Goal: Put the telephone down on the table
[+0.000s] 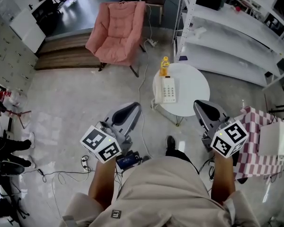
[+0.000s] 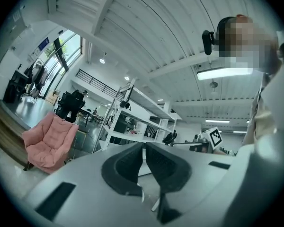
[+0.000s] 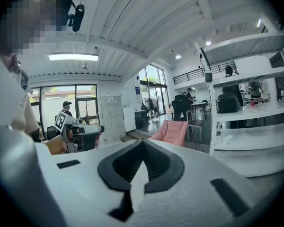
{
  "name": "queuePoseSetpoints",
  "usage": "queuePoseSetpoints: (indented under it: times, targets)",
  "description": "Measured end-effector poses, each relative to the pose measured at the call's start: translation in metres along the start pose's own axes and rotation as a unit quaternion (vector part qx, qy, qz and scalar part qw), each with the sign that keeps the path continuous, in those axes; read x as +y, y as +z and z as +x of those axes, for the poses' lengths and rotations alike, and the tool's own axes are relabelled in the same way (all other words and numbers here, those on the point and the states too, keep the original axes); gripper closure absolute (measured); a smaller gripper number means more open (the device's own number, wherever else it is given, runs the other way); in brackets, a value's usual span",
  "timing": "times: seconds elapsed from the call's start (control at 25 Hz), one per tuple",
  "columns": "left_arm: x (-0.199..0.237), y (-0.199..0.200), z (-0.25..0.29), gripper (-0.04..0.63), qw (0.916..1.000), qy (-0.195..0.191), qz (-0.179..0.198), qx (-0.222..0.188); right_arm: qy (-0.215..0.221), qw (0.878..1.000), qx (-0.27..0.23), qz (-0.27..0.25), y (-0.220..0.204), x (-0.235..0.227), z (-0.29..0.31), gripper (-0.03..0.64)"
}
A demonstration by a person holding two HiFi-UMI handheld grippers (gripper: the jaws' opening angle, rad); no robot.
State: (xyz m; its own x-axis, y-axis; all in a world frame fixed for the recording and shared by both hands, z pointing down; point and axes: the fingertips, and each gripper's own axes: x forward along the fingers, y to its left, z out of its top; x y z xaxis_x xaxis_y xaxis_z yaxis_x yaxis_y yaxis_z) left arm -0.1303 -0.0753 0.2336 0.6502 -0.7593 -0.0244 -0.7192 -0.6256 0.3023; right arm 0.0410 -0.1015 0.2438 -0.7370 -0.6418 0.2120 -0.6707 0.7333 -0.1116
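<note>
A white telephone (image 1: pixel 166 90) lies on the small round white table (image 1: pixel 191 86), its handset along the left side. A yellow bottle (image 1: pixel 164 66) stands at the table's far edge. My left gripper (image 1: pixel 131 109) is held level in front of me, left of the table and well short of the phone. Its jaws are shut with nothing between them (image 2: pixel 144 146). My right gripper (image 1: pixel 202 106) hovers by the table's near right edge, also shut and empty (image 3: pixel 142 144). Neither gripper touches the phone.
A pink padded chair (image 1: pixel 117 32) stands beyond the table, and white shelving (image 1: pixel 236 37) runs along the right. A checked cloth (image 1: pixel 252 138) with a white box (image 1: pixel 277 138) on it lies at the right. Cables (image 1: pixel 61 174) trail over the floor at the left.
</note>
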Motion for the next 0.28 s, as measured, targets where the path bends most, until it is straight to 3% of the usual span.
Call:
queuePoseSetpoints:
  times: [0.28]
  targets:
    - [-0.017, -0.009, -0.014, 0.572, 0.9999, -0.006, -0.001, 0.009, -0.008, 1.000, 0.003, -0.001, -0.009, 0.016, -0.024, 0.628]
